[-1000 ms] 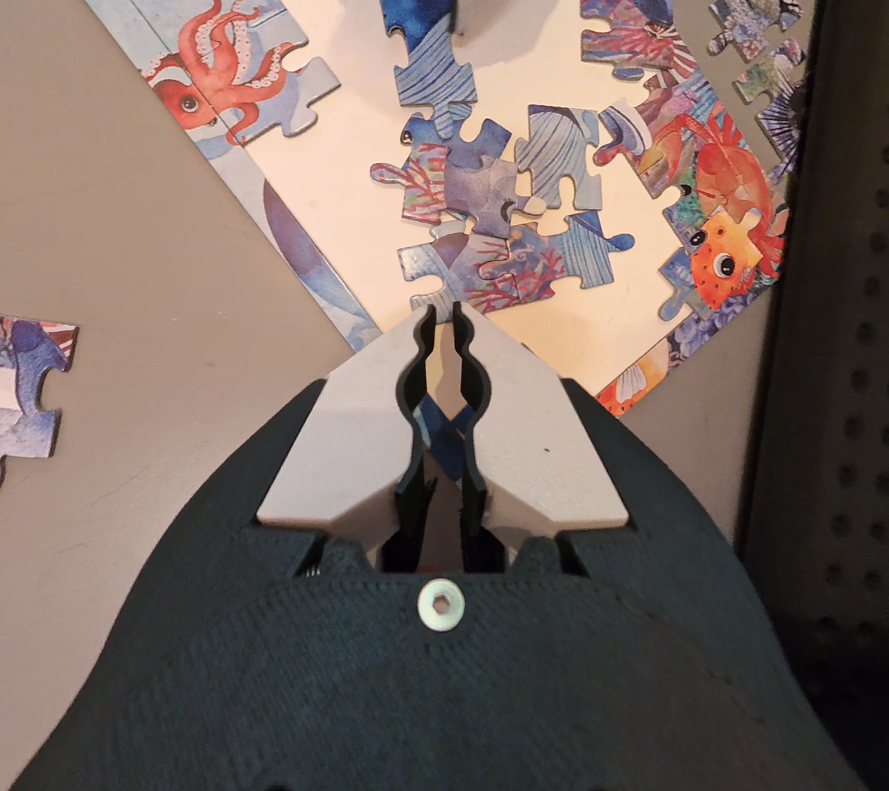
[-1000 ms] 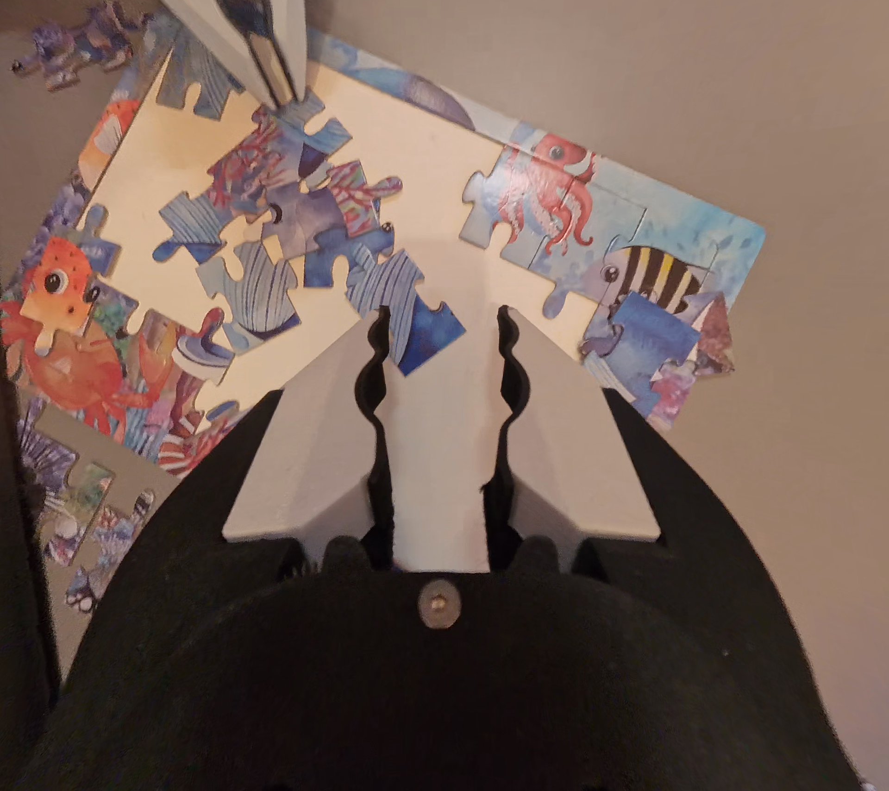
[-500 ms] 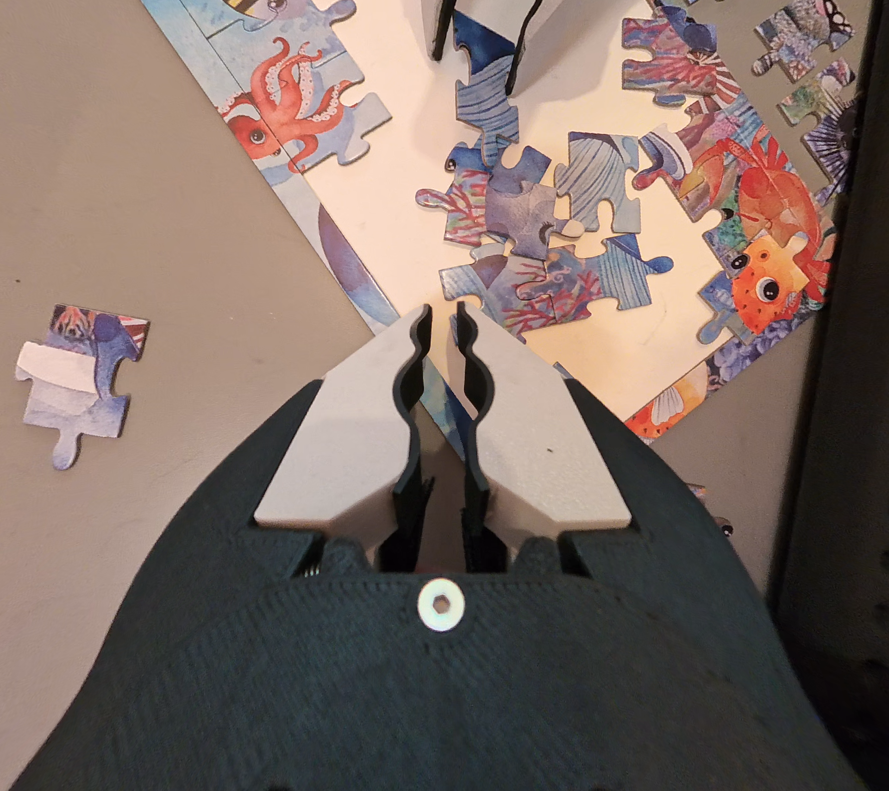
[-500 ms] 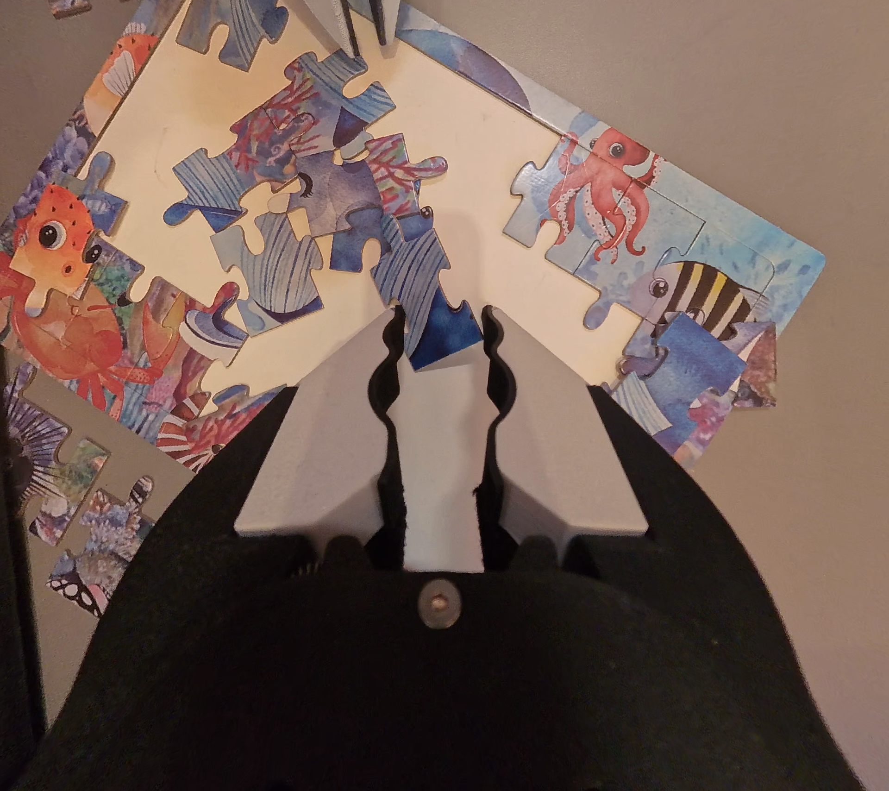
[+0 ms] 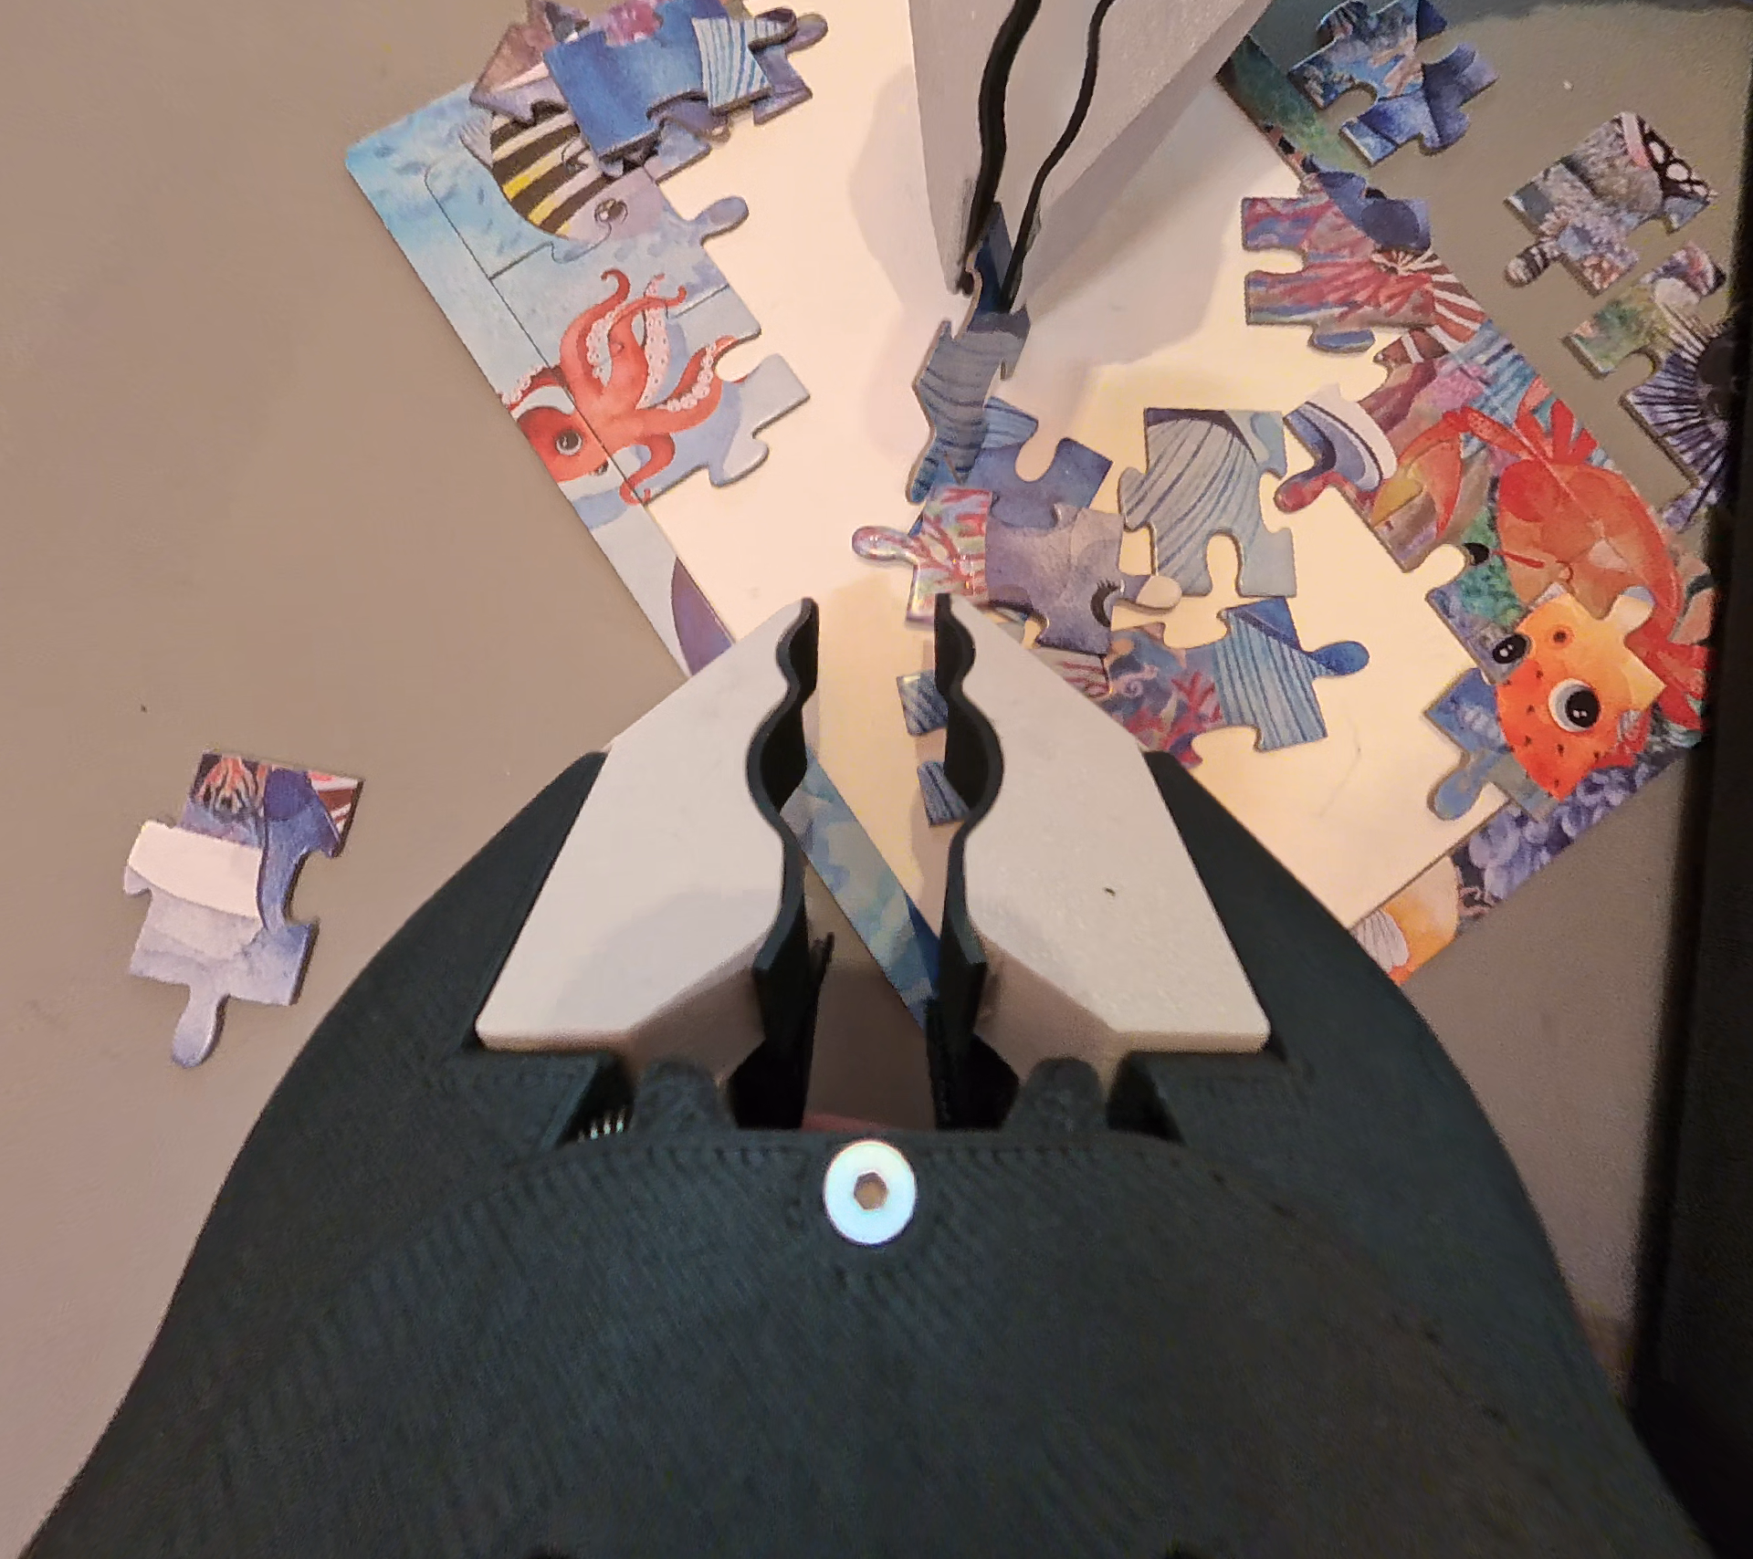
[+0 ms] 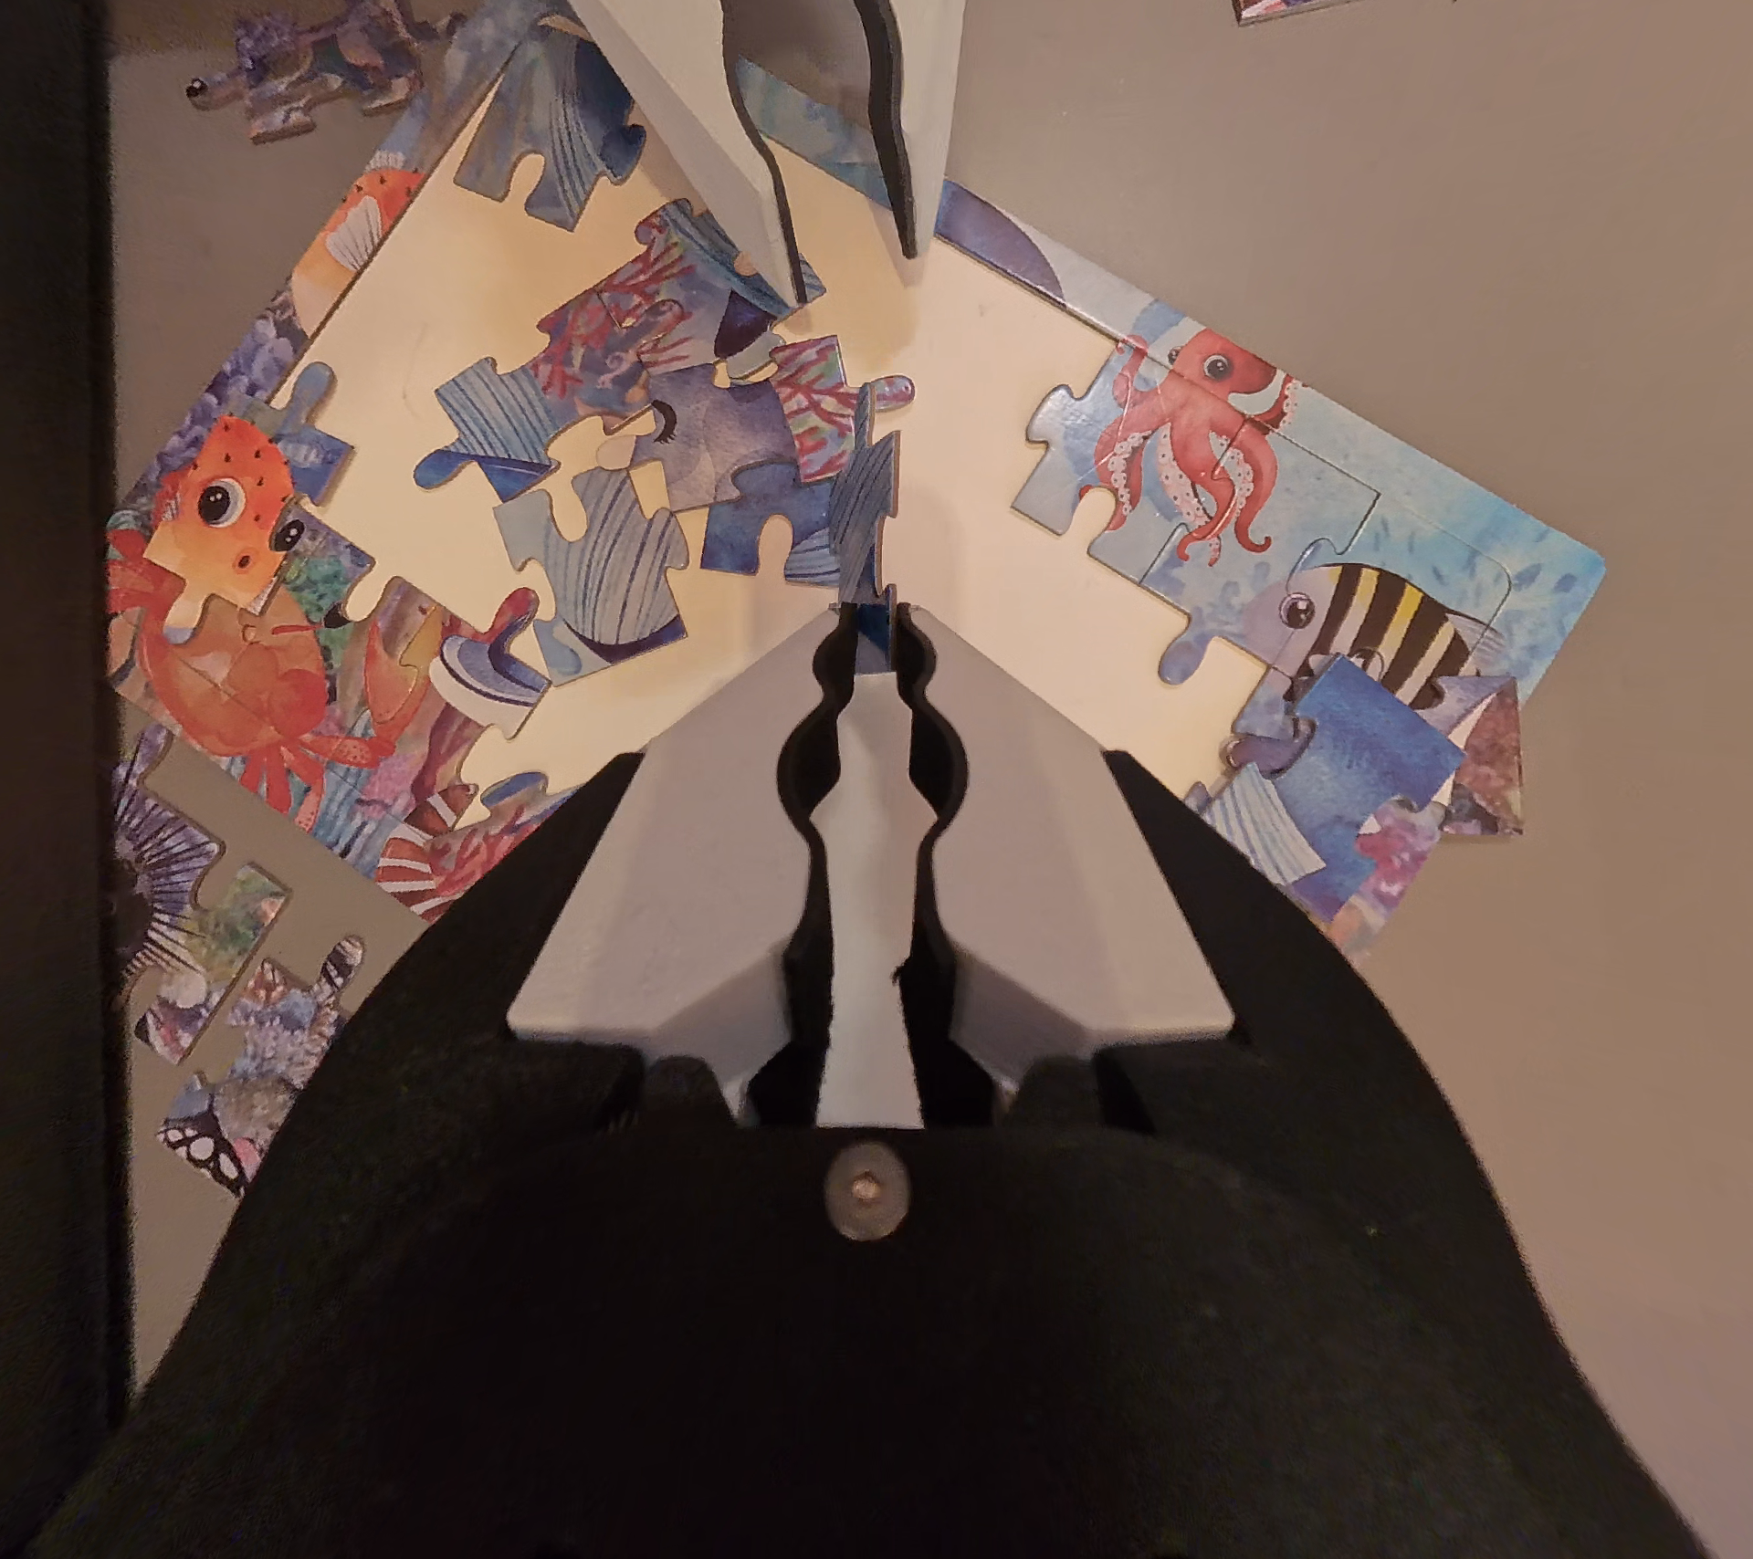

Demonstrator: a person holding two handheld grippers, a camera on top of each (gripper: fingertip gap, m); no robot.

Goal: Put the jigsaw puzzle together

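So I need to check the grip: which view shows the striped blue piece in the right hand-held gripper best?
The left wrist view: the striped blue piece hangs tilted with its face visible, pinched at its top by the right hand-held gripper. The right wrist view shows it nearly edge-on.

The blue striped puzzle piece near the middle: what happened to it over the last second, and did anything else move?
The right gripper closed on the blue striped piece and tipped it up on edge off the tray. The left gripper opened slightly and drew back, holding nothing. The octopus section, crab corner and loose pieces on the table stayed put.
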